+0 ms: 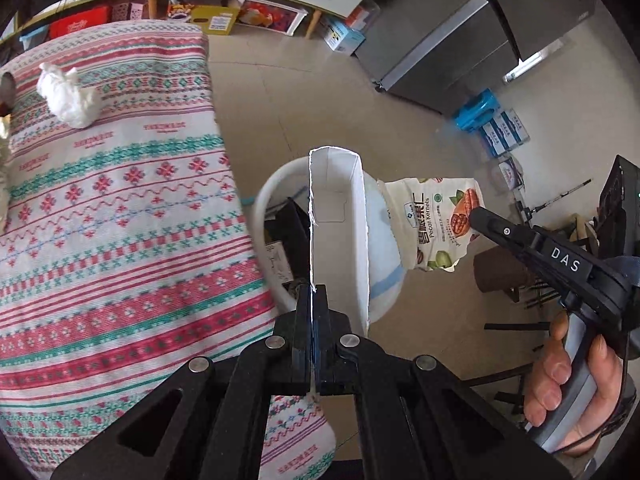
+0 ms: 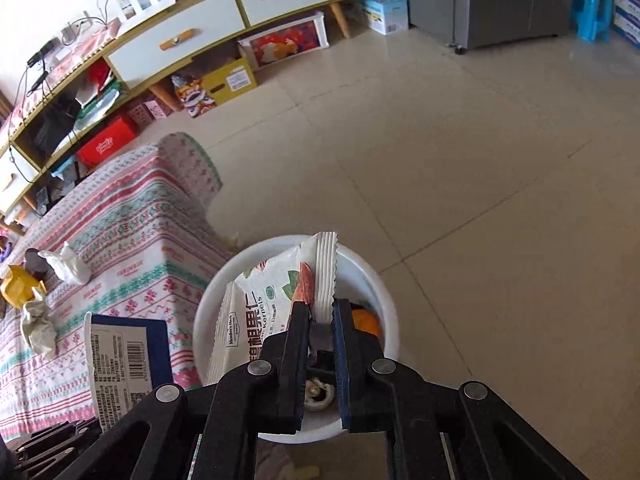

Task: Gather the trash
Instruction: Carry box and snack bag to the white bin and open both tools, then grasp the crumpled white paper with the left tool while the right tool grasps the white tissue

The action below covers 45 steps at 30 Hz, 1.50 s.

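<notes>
Two pieces of trash are at the bin but not yet dropped. Left gripper is clamped on a wall of an opened carton, which hangs over the near rim. Right gripper is pinched on the crimped edge of a nut bag, held above the bin mouth. Some scraps already lie inside, one of them orange. Left on the table: a white tissue wad, a second crumpled wad, a yellow wrapper and a dark round item I cannot identify. By my reading the job is roughly half done, with both releases coming next.
</notes>
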### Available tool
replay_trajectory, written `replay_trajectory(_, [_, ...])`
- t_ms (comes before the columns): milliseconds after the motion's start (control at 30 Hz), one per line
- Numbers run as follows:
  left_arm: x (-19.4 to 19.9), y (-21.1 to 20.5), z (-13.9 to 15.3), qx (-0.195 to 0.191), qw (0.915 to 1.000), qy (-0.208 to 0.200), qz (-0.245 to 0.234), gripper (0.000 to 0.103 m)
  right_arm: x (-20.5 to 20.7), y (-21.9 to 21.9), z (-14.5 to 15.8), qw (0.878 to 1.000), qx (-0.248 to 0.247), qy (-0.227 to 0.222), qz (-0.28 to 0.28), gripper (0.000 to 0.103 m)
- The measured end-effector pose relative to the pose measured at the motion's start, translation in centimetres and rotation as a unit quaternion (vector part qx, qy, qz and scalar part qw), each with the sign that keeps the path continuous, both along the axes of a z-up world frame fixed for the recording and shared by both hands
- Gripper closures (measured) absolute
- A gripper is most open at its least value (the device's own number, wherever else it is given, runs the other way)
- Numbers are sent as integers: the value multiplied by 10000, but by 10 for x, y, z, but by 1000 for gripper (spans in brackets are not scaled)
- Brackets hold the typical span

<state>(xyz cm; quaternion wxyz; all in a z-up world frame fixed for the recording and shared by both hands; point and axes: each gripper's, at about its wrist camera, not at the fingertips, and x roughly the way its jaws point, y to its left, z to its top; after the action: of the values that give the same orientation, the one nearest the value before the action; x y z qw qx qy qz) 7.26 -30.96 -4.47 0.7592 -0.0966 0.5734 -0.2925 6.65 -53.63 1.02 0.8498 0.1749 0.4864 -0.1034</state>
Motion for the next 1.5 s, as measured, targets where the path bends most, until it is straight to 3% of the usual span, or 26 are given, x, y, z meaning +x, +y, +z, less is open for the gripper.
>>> replay_trajectory(300, [22,-62,-35,226,9992,298,-127,103,9,-8,-18,9988,-101,472,-127,92])
replay_trajectory(433, [37,-79,-49,57,9984,552,-89,103,13,-7,-20,9978,-355,553,-125,90])
replay_trajectory(467, [41,-85,-52,-13,9980,618,-152,101,14,-8,-21,9975,-376,580,-144,89])
replay_trajectory(533, [47,-88,-58,-29,9973,718,-177,99,15,-9,-23,9972,-380,623,-148,74])
replay_trajectory(600, [51,-85,-62,45,9973,731,-43,80,15,-11,-23,9977,-261,617,-139,68])
replay_trajectory(633, [52,-80,-62,42,9972,748,39,77,15,-11,-23,9979,-199,598,-118,68])
replay_trajectory(800, [54,-53,-47,161,9985,442,270,74,18,-6,-20,9984,-143,549,-41,67])
replay_trajectory(867, [49,-32,-42,236,9983,372,388,68,20,0,-20,9983,-166,555,30,65])
replay_trajectory(933, [47,-12,-38,371,9970,350,581,60,24,6,-19,9981,-211,576,103,59])
replay_trajectory(1067, [40,31,-25,655,9946,164,791,59,29,22,-16,9979,-249,526,291,55])
replay_trajectory(1133, [41,55,-22,718,9930,156,923,57,33,34,-16,9975,-239,478,470,47])
replay_trajectory(1200, [45,84,-19,841,9897,243,1132,50,37,48,-16,9962,-248,497,666,41])
replay_trajectory(1267, [50,116,-16,943,9858,289,1356,50,41,63,-18,9947,-190,522,866,40])
replay_trajectory(1367, [62,166,-2,1172,9788,84,1680,50,49,82,-19,9924,48,478,1137,37])
replay_trajectory(1500, [79,232,1,1264,9676,17,2184,40,61,110,-23,9879,353,474,1434,32])
